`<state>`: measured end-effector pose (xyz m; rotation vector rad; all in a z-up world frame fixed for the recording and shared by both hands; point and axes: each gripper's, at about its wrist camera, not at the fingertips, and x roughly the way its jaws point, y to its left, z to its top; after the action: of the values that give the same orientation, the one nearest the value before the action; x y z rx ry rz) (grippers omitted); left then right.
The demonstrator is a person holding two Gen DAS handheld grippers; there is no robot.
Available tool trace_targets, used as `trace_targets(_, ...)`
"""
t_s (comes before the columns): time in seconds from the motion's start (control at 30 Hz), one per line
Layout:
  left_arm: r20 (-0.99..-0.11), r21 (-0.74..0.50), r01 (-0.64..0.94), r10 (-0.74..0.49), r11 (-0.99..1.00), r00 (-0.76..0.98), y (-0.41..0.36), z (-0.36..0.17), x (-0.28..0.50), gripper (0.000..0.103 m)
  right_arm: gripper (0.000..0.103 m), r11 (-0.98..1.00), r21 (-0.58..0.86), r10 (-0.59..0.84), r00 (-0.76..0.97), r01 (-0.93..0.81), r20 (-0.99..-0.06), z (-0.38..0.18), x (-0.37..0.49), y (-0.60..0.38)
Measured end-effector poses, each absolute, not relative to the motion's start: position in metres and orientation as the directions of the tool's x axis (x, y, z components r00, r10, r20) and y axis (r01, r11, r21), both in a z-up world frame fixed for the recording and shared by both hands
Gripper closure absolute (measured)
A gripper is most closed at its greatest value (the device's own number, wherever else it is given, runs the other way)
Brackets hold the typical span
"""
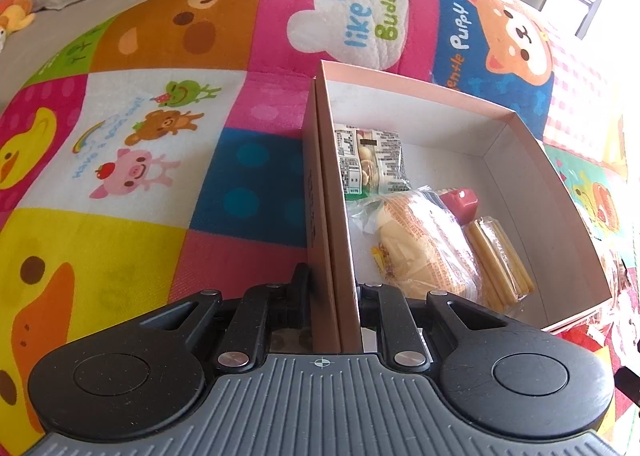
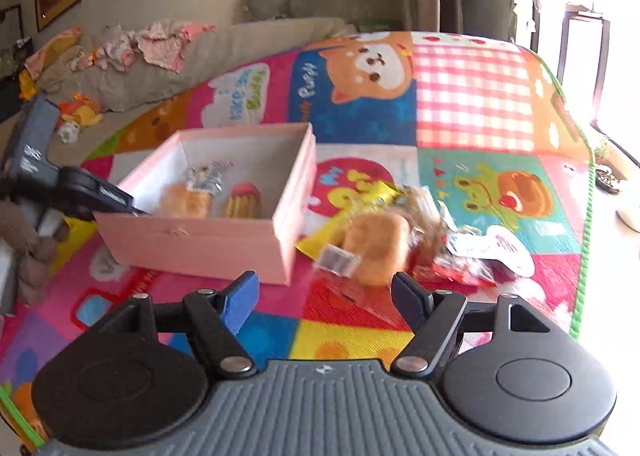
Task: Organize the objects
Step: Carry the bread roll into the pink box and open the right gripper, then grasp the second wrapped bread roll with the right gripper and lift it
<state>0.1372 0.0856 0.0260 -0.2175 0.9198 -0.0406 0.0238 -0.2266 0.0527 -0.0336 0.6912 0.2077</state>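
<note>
The left gripper (image 1: 335,288) is clamping the wall of the pink box (image 2: 208,240), which is sitting on the colourful mat (image 1: 120,236). The right gripper (image 2: 324,296) is hanging open and empty near a wrapped bun (image 2: 376,244) lying beside the box.

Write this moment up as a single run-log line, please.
left gripper: shut on pink box wall | right gripper: open, empty, facing snack packets on mat | box: several snacks inside
</note>
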Motion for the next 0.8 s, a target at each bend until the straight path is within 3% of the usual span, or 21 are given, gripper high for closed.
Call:
trace_targets(0.2, -0.784, -0.197, -0.054, -0.124, 0.979, 0.608, 0.084, 0.026, 0.136, 0.086, 0.029, 0.981, 0.161, 0.191, 0.718, -0.11, -0.669, 0.033, 0.046, -0.246)
trace_targets(0.6, -0.783, -0.201, -0.053, -0.128, 0.978, 0.609, 0.085, 0.026, 0.136, 0.086, 0.03, 0.984, 0.167, 0.16, 0.731, -0.064, -0.663, 0.021, 0.1, -0.236)
trace_targets(0.67, -0.783, -0.2, -0.053, -0.127, 0.978, 0.609, 0.085, 0.026, 0.136, 0.086, 0.041, 0.983, 0.163, 0.174, 0.725, -0.086, -0.666, 0.024, 0.095, -0.234)
trace_targets(0.8, -0.783, -0.202, -0.054, -0.129, 0.978, 0.609, 0.085, 0.026, 0.136, 0.086, 0.053, 0.982, 0.157, 0.187, 0.708, -0.109, -0.681, 0.028, 0.077, -0.237)
